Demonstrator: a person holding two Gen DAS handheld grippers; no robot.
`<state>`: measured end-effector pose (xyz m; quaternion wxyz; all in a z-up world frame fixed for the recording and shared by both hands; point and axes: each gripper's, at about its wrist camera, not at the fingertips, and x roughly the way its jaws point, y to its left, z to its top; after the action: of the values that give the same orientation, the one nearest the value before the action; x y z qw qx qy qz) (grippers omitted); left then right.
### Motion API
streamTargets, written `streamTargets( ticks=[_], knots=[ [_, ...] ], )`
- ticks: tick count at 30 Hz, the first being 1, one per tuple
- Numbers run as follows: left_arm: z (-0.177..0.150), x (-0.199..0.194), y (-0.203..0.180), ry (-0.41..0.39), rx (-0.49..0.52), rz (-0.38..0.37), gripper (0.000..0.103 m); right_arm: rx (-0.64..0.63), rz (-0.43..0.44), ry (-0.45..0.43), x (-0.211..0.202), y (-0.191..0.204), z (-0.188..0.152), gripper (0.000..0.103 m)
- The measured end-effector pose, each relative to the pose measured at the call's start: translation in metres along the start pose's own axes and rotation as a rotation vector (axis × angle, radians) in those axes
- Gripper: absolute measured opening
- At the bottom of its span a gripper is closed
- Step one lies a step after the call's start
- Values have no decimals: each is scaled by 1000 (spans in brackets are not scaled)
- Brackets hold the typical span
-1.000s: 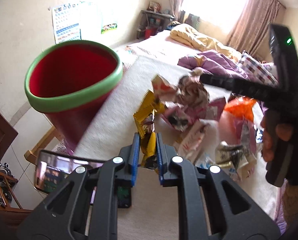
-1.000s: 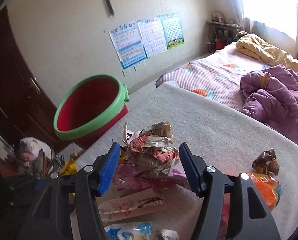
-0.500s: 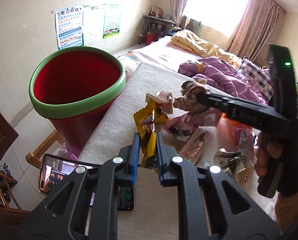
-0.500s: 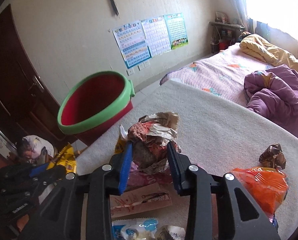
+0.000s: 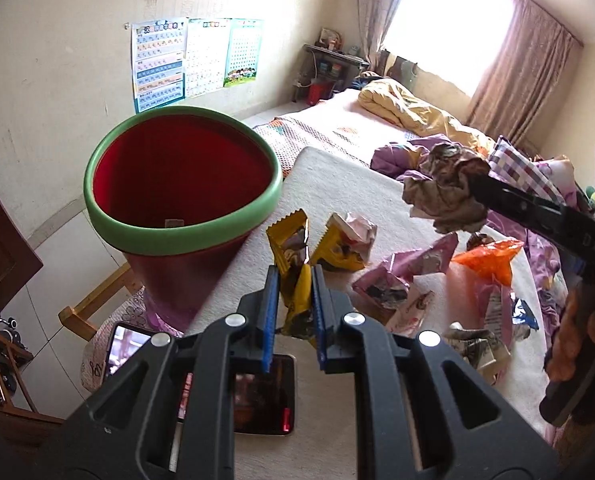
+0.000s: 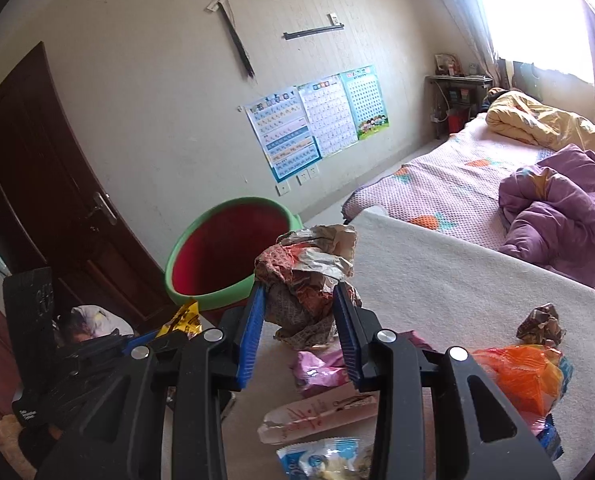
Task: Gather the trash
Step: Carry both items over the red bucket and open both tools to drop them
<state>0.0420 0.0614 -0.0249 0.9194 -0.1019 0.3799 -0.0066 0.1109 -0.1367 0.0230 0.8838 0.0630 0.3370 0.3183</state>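
Observation:
My left gripper point(image 5: 293, 280) is shut on a yellow snack wrapper point(image 5: 287, 240), held above the near edge of the beige-covered table point(image 5: 337, 184). A red bin with a green rim point(image 5: 177, 224) stands just left of the table, its mouth open and tilted toward me. My right gripper point(image 6: 299, 296) is shut on a crumpled brown-and-orange paper ball point(image 6: 309, 264). In the left wrist view that ball point(image 5: 445, 196) hangs in the air, clear of the table and to the right of the bin. The bin's rim point(image 6: 201, 296) shows behind the right fingers.
Loose trash lies on the table: a pink wrapper point(image 5: 401, 276), an orange bag point(image 5: 489, 260), a second yellow packet point(image 5: 337, 248) and crumpled paper point(image 5: 477, 348). A phone point(image 5: 263, 396) lies under my left gripper. A bed with a purple blanket point(image 6: 557, 216) is beyond.
My right gripper closed on the crumpled paper ball and raised it off the pile. The left gripper kept its hold on the yellow wrapper and barely moved.

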Motion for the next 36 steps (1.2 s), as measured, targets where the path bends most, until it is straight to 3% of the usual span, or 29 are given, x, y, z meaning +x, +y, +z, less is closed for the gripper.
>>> streamTargets(
  ticks=[21, 36],
  knots=[
    [43, -15, 55, -123, -59, 119, 15, -19, 110, 48, 36, 39, -3, 35],
    [56, 5, 72, -106, -47, 161, 15, -63, 144, 48, 77, 58, 23, 35]
  ],
)
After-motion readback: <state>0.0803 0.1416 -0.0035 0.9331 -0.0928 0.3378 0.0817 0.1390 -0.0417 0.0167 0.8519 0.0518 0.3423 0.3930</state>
